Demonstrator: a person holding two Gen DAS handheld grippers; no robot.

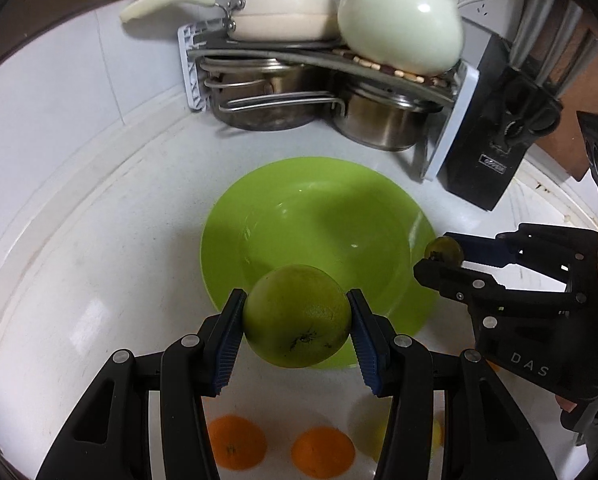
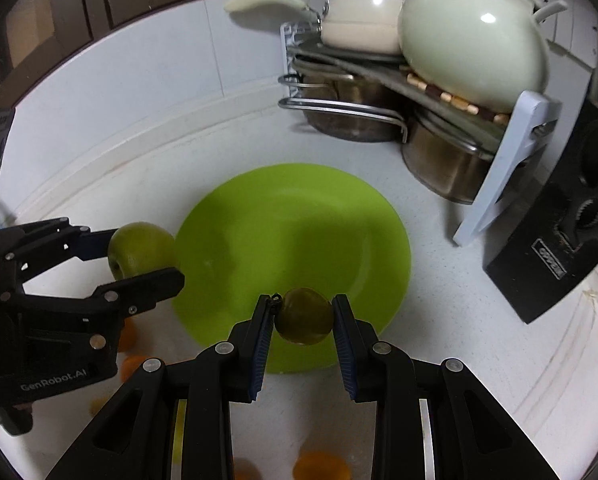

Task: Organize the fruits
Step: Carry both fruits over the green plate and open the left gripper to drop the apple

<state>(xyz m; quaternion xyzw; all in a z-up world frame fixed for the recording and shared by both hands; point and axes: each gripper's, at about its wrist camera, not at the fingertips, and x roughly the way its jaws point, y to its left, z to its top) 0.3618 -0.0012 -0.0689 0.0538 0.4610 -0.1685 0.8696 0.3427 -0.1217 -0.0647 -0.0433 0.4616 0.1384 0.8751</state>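
My left gripper (image 1: 297, 316) is shut on a large green citrus fruit (image 1: 296, 316) and holds it above the near rim of a lime-green plate (image 1: 299, 208). In the right wrist view the same fruit (image 2: 141, 248) hangs at the plate's (image 2: 291, 220) left edge. My right gripper (image 2: 303, 316) is shut on a small dark-green fruit (image 2: 303, 316) above the plate's near rim. It shows in the left wrist view (image 1: 439, 256) at the plate's right edge with the small fruit (image 1: 444, 250). The plate holds nothing.
Two oranges (image 1: 237, 442) (image 1: 323, 452) and a yellow fruit (image 1: 373, 436) lie on the white counter below the left gripper. A corner rack (image 1: 315, 60) with steel pots and a pale ceramic pot (image 1: 399, 28) stands behind. A black knife block (image 1: 495, 148) stands at right.
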